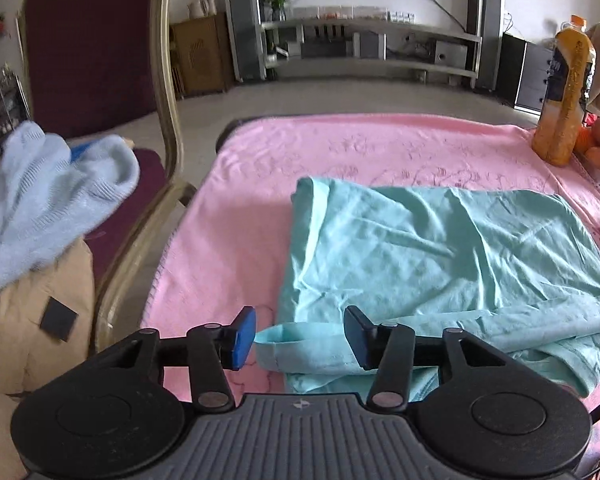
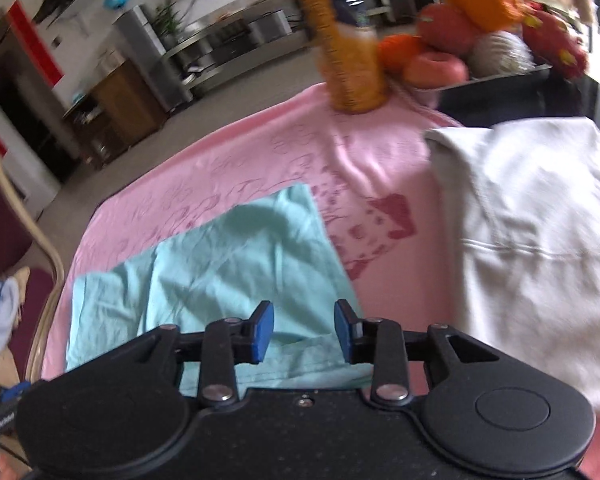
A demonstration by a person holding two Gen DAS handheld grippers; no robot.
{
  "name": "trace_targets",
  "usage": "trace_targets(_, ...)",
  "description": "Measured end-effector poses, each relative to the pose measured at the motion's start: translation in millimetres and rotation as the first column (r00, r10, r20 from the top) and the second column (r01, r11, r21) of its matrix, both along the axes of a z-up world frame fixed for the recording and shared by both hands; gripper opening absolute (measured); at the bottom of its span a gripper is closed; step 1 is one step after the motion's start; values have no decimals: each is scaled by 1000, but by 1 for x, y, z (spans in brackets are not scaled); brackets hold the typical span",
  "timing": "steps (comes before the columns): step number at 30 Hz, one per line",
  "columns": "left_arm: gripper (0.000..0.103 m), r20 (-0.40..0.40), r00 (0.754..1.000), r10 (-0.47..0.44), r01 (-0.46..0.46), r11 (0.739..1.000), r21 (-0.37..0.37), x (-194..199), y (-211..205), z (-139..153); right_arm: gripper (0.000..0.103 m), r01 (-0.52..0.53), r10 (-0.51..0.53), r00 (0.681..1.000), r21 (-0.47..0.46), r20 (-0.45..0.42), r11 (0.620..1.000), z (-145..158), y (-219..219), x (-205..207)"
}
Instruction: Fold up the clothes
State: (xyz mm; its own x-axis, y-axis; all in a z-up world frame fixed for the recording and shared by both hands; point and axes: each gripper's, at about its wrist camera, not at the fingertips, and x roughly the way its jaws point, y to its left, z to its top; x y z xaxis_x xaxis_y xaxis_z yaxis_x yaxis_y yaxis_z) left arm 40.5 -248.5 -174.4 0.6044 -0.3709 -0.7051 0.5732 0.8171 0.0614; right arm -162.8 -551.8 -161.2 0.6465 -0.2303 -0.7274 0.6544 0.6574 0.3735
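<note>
pale blue knit [image 1: 48, 184] is seen heaped at far left over a tan garment [image 1: 32, 320] on the maroon chair [image 1: 84, 40] — judged to be the pile waiting its turn, kept off the work surface.

pink cloth [image 1: 228, 216] is spread over the table, presumably as a clean, flat bed for folding.

left gripper [image 1: 300, 334]: jaws stand apart, nothing pinched. a looped hem or sleeve end of the mint garment [image 1: 440, 248] lies between the blue pads [image 1: 244, 336] without being pressed by them. the near-left corner appears to have been laid down here, so the hold is no longer needed.

mint garment is found in the middle of the pink cloth, lying as a rough rectangle with a doubled near edge; creases are visible. judged: one fold set down, more folds or smoothing outstanding.

right gripper [image 2: 304, 332]: jaws also spread, empty, over the garment's near-right edge [image 2: 228, 264]; no fabric is seen clamped.

juice bottle [image 2: 340, 40] and fruit tray [image 2: 500, 72] are kept at the far right corner, clear of the folding area.

white garment [image 2: 532, 220] is laid flat at right beside the mint one, well apart — judged a finished piece, though that cannot be confirmed.
</note>
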Motion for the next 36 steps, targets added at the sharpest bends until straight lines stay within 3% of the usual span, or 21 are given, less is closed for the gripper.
trace_targets(6,54,-32,998,-50,51,998,22,26,-30,-10,32,-85,86,996,31,-26,996,-10,4,40)
trace_targets(8,54,-80,995,-56,58,998,25,34,-36,-21,32,-96,100,993,61,-57,993,-18,5,49)
trace_targets(11,54,-118,990,-83,88,996,30,34,-40,-32,32,-91,96,991,56,-92,994,-26,4,55)
trace_targets(16,60,-105,986,-133,141,987,74,25,-45,-44,32,-78,85,988,60,-128,995,-40,1,57)
trace_targets(21,60,-142,974,-177,191,977,92,17,-39,-43,32,-132,143,978,79,-151,988,-38,6,52)
trace_targets(24,59,-184,958,-219,250,953,169,1,-25,-32,32,-199,235,955,195,-183,960,-34,14,36)
trace_targets(26,55,-189,954,-232,271,938,218,-14,-10,-24,32,-219,280,946,319,-162,922,-29,15,12)
trace_targets(28,55,-151,958,-244,270,944,190,-24,9,-14,33,-217,266,957,330,-112,919,-20,13,-13)
trace_targets(31,56,-112,973,-202,212,974,86,-19,16,0,34,-160,175,984,326,-18,932,-12,1,-41)
trace_targets(33,56,-89,982,-169,171,985,13,-15,20,9,34,-123,123,992,291,17,949,-7,-4,-40)
trace_targets(36,56,-92,984,-154,153,988,-18,-4,6,10,34,-117,111,993,251,38,961,-4,-1,-24)
